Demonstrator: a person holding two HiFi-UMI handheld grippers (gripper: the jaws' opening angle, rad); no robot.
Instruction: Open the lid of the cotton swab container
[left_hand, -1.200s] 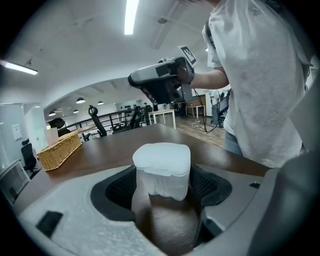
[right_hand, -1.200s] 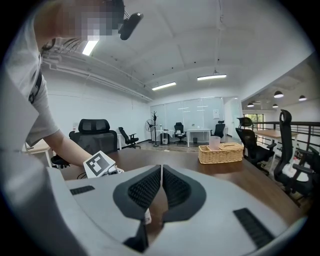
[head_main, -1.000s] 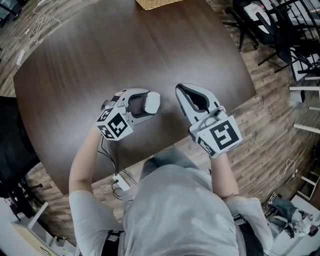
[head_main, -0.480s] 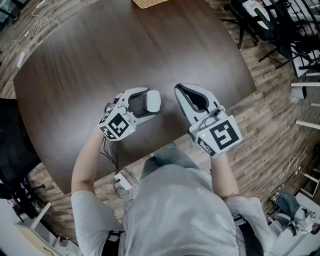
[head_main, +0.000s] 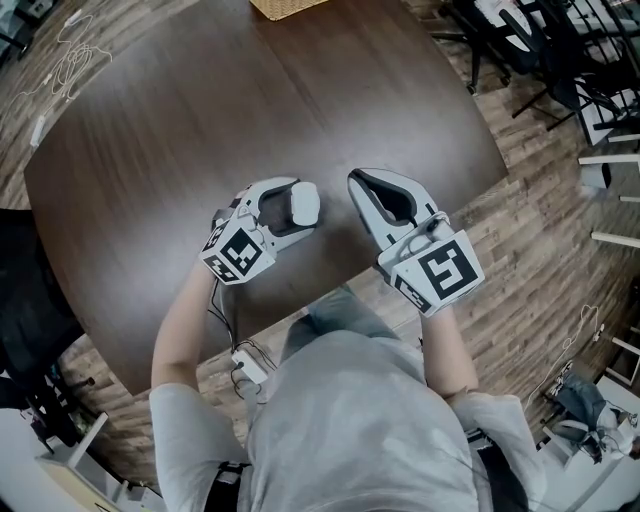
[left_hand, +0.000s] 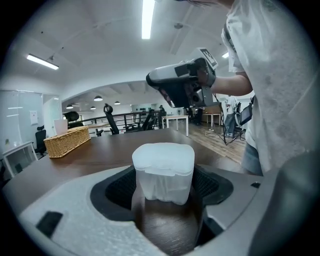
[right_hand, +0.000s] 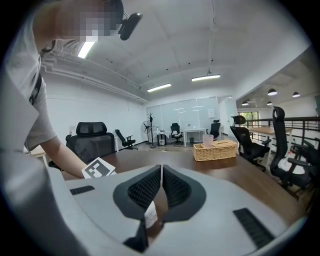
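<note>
Table: dark wood, rounded, filling the upper half of the head view.
Cotton swab container: we found it upright on the table, just left of centre in the head view. It was translucent white, with the lid seated on top.
Left gripper: jaws spread wide, having just been opening. The container stood between the pads near their tips, close on both sides (we saw no squeeze on its walls).
Right gripper: jaws pressed together with nothing between them. It lay right of the container in the head view, with a strip of bare table between the two. In the left gripper view it hung upper centre, above the container.
Wicker basket: at the top edge of the head view, on the far side of the table, well apart from both grippers.
</note>
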